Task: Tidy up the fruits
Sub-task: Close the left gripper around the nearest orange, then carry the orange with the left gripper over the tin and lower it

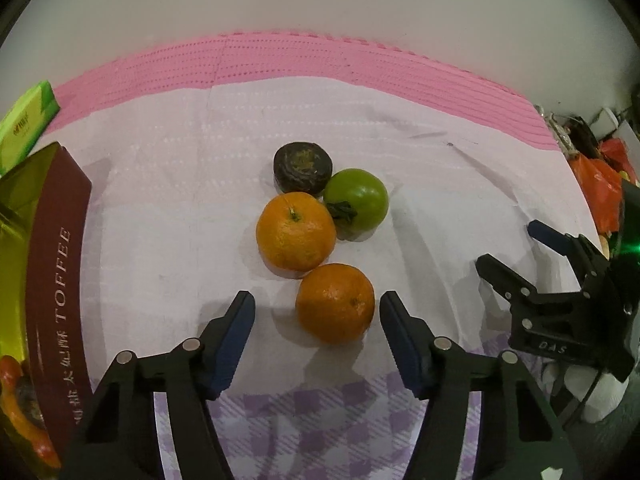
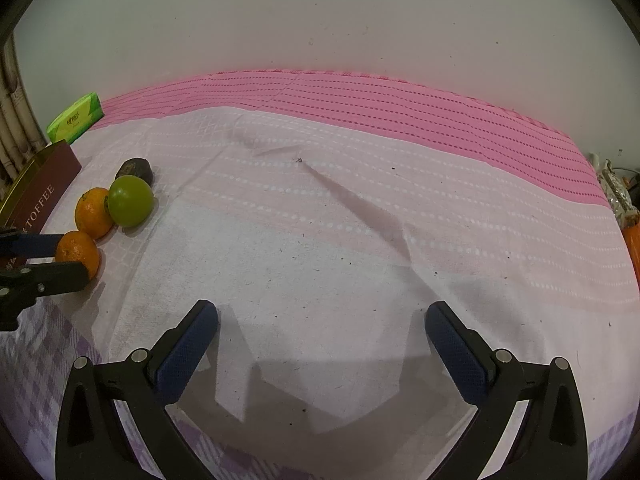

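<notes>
Left gripper (image 1: 316, 312) half-open around near orange (image 1: 335, 303), pads not gripping. Right gripper (image 2: 322, 322) wide, empty. Four fruits clustered on cloth (image 1: 180, 208); toffee box (image 1: 56, 280) holds some already.

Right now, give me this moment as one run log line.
left gripper: open around near orange, not gripping | right gripper: open, empty | toffee box: left of fruits

Left hand-held gripper (image 1: 316, 316): black angular frame, 2 fingers, ribbed dark-blue pads (image 1: 234, 344), silver round screws. Right hand-held gripper (image 2: 322, 334): same build, "DAS" lettering, white glove behind.
</notes>
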Demonstrator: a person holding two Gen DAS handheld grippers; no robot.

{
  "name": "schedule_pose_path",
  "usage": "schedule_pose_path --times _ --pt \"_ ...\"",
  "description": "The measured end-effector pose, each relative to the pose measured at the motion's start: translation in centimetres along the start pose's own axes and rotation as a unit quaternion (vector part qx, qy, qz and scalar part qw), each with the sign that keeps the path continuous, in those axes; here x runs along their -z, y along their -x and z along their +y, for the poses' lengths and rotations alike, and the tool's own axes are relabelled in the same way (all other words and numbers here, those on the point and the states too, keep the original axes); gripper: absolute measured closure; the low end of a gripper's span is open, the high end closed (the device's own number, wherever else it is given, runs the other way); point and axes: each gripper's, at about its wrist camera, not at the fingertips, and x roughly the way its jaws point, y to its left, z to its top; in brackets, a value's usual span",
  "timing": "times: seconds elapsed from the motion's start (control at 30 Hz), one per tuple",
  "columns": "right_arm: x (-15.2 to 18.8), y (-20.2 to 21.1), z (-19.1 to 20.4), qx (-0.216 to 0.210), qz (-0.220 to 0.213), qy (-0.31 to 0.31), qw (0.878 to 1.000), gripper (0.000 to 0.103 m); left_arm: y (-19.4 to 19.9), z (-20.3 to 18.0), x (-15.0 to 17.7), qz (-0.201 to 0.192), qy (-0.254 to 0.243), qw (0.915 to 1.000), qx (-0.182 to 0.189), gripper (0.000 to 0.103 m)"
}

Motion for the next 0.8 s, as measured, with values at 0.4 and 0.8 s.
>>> schedule_pose_path --times 0.4,0.8 --pt "0.0 0.0 -0.1 0.000 0.000 0.000 1.000 0.000 0.3 -1.1 0.6 -0.006 -0.028 0.9996 -0.005 0.069" --pt "-0.1 0.0 -0.1 0.000 0.000 0.000 1.000 0.000 2.7 0.4 2.6 -0.010 -0.027 0.9994 -0.021 0.069"
